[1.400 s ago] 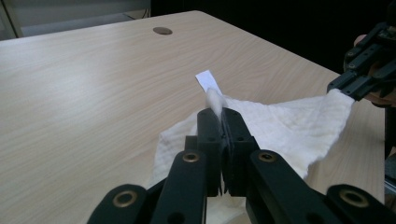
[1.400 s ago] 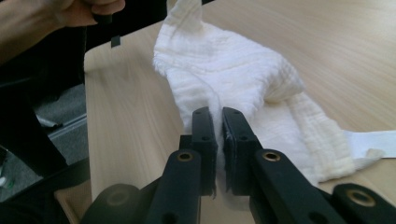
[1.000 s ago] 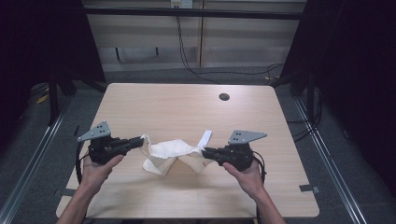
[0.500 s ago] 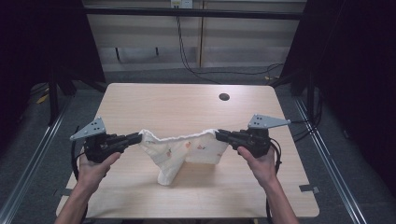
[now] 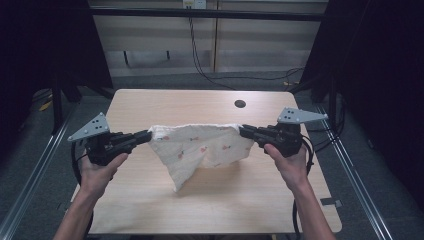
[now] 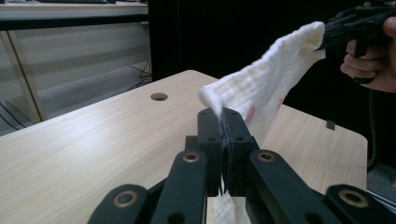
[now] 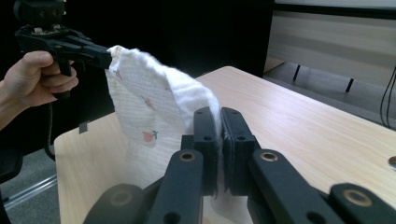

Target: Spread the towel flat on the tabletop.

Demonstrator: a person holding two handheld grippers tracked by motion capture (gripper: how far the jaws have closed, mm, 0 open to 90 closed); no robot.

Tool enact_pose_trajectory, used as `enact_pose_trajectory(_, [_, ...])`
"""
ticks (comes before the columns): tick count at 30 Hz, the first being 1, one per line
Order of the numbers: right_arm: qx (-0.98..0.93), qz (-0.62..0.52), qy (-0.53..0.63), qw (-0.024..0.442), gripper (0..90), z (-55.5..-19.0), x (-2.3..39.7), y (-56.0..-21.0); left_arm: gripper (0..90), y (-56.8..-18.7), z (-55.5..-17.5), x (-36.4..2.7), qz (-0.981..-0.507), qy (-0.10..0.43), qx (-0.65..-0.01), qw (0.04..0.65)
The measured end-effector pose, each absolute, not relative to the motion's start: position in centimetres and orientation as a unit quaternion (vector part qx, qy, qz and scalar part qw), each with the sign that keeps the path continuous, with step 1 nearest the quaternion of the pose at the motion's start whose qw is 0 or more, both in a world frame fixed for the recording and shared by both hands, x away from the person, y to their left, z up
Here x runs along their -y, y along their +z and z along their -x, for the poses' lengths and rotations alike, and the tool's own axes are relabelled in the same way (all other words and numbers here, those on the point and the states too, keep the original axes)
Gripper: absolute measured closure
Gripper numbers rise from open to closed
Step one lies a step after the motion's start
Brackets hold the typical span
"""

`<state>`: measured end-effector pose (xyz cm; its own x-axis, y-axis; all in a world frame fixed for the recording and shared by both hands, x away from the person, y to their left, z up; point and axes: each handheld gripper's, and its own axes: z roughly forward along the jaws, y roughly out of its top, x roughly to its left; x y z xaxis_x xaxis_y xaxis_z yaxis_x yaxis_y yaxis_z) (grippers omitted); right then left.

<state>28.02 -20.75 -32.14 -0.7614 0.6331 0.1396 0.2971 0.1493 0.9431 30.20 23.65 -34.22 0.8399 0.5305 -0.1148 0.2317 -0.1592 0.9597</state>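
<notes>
A person is stretching a white printed cloth (image 5: pixel 202 147) above the table (image 5: pixel 150 210), left gripper (image 5: pixel 148 136) and right gripper (image 5: pixel 242 131) each pinching a corner; pulling harder is risking a corner slipping free.

The desk (image 5: pixel 150 210) is a light wood-grain top with rounded corners, standing on a grey floor (image 5: pixel 30 165) with a metal rail (image 5: pixel 35 175) along each long side. A small round hole (image 5: pixel 240 104) is set into it near the far edge, beyond the right fingers (image 5: pixel 243 131) and well apart from the left fingers (image 5: pixel 146 136). A white cloth (image 5: pixel 200 150) hangs between the two pairs of fingers, and its lowest corner reaches down to the desk below and between them, though whether it touches the wood cannot be told.
</notes>
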Motion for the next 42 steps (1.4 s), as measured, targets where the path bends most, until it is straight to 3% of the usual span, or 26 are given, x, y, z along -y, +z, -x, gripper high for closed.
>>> enact_pose_trajectory(14, [-0.754, -0.280, 0.575, 0.153, 85.3, -24.9, 20.8, -29.8, 88.0, -31.6, -26.9, -24.5, -0.741, 0.164, -0.229, 0.609])
enact_pose_trajectory(24, [-0.747, -0.264, 0.590, 0.155, 85.3, -22.6, 20.4, -28.7, 88.0, -30.0, -25.7, -24.9, -0.739, 0.165, -0.223, 0.615])
enact_pose_trajectory(35, [-0.754, -0.314, 0.562, 0.130, 85.3, -24.9, 21.6, -33.7, 87.9, -34.7, -29.5, -23.0, -0.763, 0.117, -0.257, 0.581])
enact_pose_trajectory(42, [-0.758, -0.344, 0.544, 0.108, 84.9, -28.7, 22.0, -36.4, 87.9, -38.3, -33.8, -21.8, -0.776, 0.104, -0.305, 0.542])
